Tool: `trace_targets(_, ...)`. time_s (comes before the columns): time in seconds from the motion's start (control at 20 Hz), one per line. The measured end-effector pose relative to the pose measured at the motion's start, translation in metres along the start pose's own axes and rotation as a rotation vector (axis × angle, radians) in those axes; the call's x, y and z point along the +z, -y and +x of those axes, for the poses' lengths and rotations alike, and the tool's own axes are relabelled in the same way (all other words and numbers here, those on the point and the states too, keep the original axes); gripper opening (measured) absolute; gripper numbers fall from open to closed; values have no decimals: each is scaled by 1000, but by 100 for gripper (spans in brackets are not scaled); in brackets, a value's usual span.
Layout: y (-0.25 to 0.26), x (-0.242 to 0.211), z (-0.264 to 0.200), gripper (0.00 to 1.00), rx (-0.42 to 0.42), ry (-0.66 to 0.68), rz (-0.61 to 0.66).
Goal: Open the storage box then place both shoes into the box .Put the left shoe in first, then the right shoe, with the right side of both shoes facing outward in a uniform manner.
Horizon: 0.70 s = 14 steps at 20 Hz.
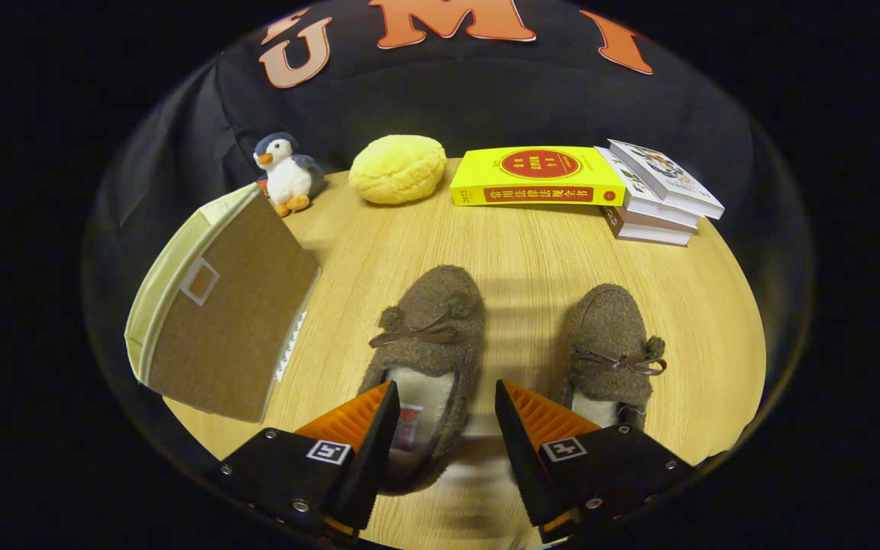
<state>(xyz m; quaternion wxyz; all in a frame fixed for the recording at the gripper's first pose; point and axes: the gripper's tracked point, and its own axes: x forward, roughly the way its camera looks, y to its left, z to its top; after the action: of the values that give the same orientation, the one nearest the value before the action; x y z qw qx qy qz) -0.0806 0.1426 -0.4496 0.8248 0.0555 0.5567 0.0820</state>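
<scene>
The gripper hangs with fingers spread, gripping nothing. Between them lies the heel of the left fuzzy brown bow-tied slipper; the matching right slipper sits just beyond the right finger. The closed tan fabric storage box stands left of the fingers.

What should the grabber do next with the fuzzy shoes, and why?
Probably ease forward and down a little, then close on the left shoe. The gripper is open, and the shoe's right side wall near the heel sits between its fingers, so both pads can pinch it. The left shoe goes in first; the right shoe waits beside it. The storage box stands just left of the left shoe.
</scene>
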Motion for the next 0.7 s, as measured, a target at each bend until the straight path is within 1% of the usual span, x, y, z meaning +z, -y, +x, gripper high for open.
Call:
trace_targets(0.05, 2, 0, 7, 73, -10, -8, 5)
trace_targets(0.25, 7, 1, 29, 50, -49, -33, 21)
trace_targets(0.3, 4, 2, 34, 44, -36, -30, 26)
trace_targets(0.35, 3, 0, 37, 40, -31, -41, 31)
trace_targets(0.4, 5, -3, 38, 32, -42, -56, 34)
trace_targets(0.45, 5, -5, 39, 27, -38, -77, 53)
trace_targets(0.5, 5, -7, 38, 18, -44, -93, 100)
trace_targets(0.55, 5, -6, 35, 14, -50, -107, 158)
trace_targets(0.6, 2, -2, 33, 9, -37, -109, 201)
trace_targets(0.7, -3, 4, 23, 4, -33, -105, 224)
